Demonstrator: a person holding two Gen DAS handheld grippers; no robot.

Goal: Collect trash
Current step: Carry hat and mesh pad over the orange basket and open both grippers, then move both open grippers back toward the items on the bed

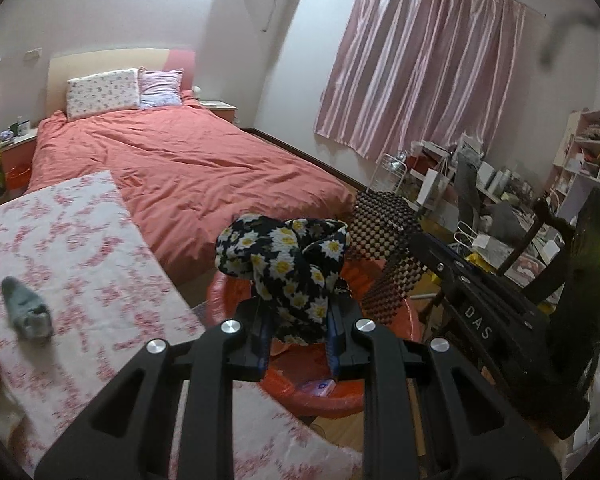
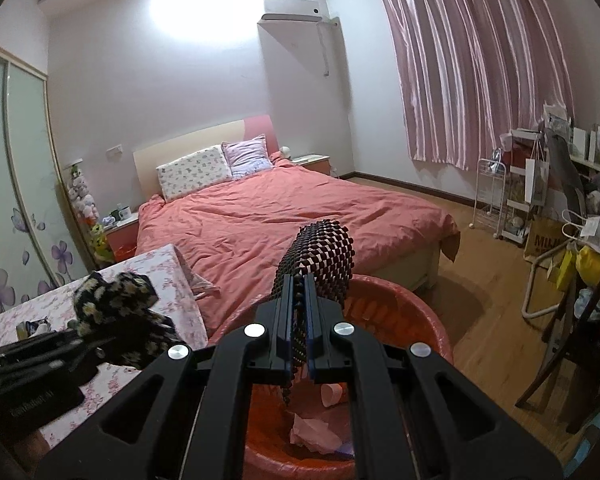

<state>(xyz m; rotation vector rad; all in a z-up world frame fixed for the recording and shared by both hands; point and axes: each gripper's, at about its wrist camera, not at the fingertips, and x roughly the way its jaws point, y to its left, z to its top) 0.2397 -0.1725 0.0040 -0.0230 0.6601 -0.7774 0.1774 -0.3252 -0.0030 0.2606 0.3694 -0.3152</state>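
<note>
My left gripper [image 1: 298, 334] is shut on a bunched black cloth with white daisies [image 1: 288, 256] and holds it over the red basin [image 1: 380, 400]. My right gripper [image 2: 299, 334] is shut on a black-and-white beaded mat [image 2: 320, 256], held above the same basin [image 2: 420, 320]. The mat also shows in the left wrist view [image 1: 384, 232], to the right of the cloth. The daisy cloth also shows in the right wrist view [image 2: 116, 300], at the left. Pink paper scraps [image 2: 316, 434] lie in the basin's bottom.
A table with a pink floral cloth [image 1: 80, 248] stands left of the basin, with a small grey-blue item [image 1: 26, 308] on it. A bed with a red cover [image 2: 280, 216] lies behind. A dark wooden chair [image 2: 568, 344] and cluttered shelves [image 2: 540, 192] stand at the right.
</note>
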